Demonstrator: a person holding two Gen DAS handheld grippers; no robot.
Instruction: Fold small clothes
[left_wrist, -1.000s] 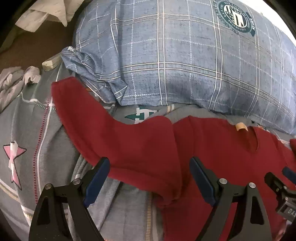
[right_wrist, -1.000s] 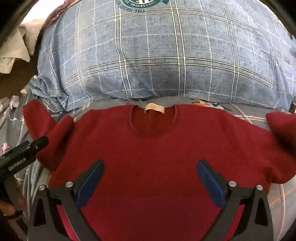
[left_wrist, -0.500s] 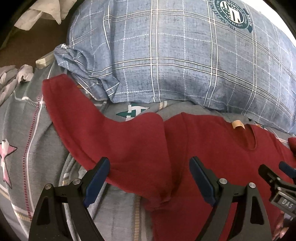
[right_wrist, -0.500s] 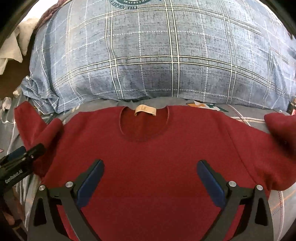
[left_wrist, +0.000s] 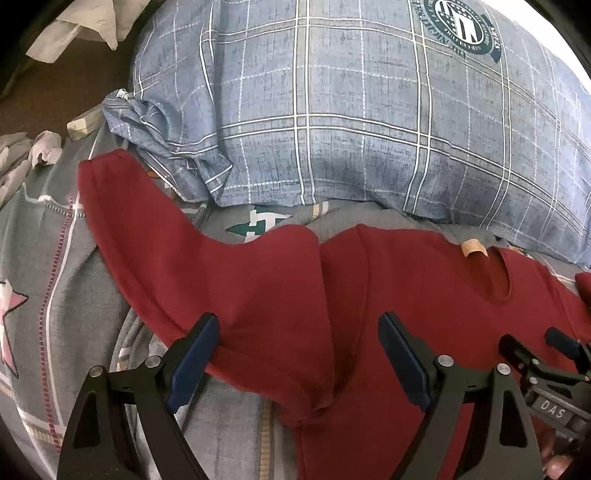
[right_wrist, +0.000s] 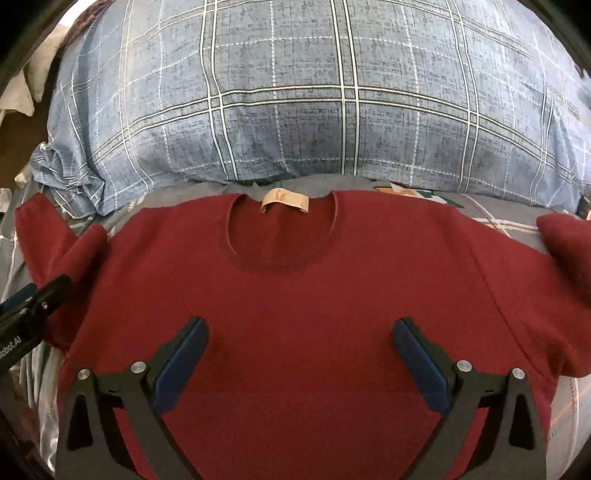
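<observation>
The red sweater (right_wrist: 295, 295) lies flat on the grey bed cover (left_wrist: 48, 280), neckline toward the blue plaid pillow (left_wrist: 351, 110). At its left side, the left hand-held gripper (left_wrist: 297, 347) hovers with jaws spread wide over the sleeve (left_wrist: 177, 251) where it joins the body, holding nothing. Further right, the right hand-held gripper (right_wrist: 299, 354) is likewise wide open above the chest, below the collar label (right_wrist: 284, 201).

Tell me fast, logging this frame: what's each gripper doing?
Left gripper: open, over the red sweater's sleeve, holding nothing.
Right gripper: open, over its chest, holding nothing.
</observation>
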